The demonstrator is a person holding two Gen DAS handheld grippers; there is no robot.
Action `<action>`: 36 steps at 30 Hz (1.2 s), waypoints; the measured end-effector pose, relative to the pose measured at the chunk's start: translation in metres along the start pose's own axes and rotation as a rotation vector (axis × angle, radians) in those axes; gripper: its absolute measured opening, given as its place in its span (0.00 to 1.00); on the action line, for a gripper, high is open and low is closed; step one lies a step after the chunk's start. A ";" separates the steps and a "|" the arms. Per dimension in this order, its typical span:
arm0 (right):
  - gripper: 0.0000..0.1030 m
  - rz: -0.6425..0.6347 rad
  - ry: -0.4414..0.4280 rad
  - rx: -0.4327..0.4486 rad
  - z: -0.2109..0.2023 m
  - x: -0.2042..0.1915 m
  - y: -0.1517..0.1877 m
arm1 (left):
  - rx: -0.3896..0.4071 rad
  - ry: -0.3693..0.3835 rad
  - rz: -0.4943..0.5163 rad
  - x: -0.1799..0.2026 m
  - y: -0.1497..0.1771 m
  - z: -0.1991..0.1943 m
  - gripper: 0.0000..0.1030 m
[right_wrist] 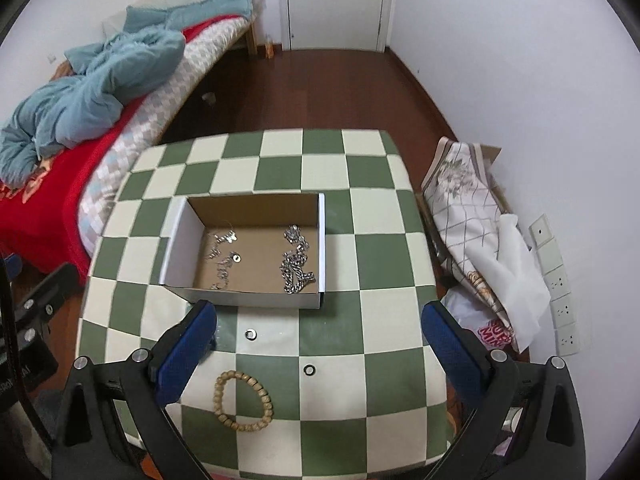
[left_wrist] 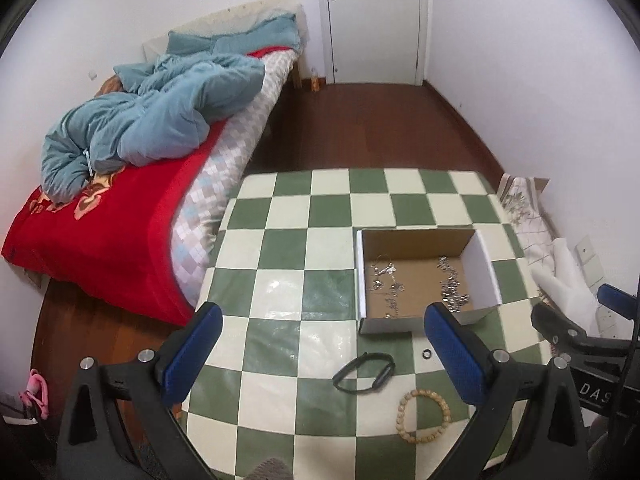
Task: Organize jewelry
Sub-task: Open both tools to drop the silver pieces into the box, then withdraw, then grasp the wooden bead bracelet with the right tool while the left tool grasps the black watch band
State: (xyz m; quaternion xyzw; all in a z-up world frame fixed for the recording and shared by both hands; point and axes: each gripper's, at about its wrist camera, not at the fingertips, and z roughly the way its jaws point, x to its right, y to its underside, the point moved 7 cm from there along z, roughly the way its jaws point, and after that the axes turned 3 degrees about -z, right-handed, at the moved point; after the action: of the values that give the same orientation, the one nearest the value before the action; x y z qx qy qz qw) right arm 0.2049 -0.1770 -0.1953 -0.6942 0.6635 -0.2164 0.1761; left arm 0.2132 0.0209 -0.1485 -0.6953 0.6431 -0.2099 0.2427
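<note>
An open cardboard box stands on the green and white checked table. It holds a silver chain and small silver pieces. In front of it lie a black band, a wooden bead bracelet, a dark ring and a silver ring. My left gripper is open above the band. My right gripper is open over the rings and empty; it also shows in the left wrist view.
A bed with a red blanket and blue quilt stands left of the table. Folded cloth and bags lie on the floor at the right, by a wall with sockets. A white door is at the far end.
</note>
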 end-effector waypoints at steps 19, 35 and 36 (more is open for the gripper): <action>0.78 0.076 -0.090 -0.158 0.024 -0.007 0.094 | -0.064 -0.202 0.050 -0.025 0.069 0.019 1.00; 0.09 -0.068 -0.097 -0.338 0.127 -0.053 0.152 | -0.211 -0.230 0.113 -0.025 0.099 0.083 1.00; 0.09 -0.058 -0.095 -0.338 0.126 -0.048 0.153 | -0.212 -0.229 0.118 -0.024 0.098 0.085 1.00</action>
State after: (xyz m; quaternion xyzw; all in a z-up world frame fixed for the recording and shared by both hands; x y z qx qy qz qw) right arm 0.1417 -0.1428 -0.3867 -0.7422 0.6611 -0.0737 0.0814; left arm 0.1843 0.0446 -0.2750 -0.6975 0.6694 -0.0457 0.2516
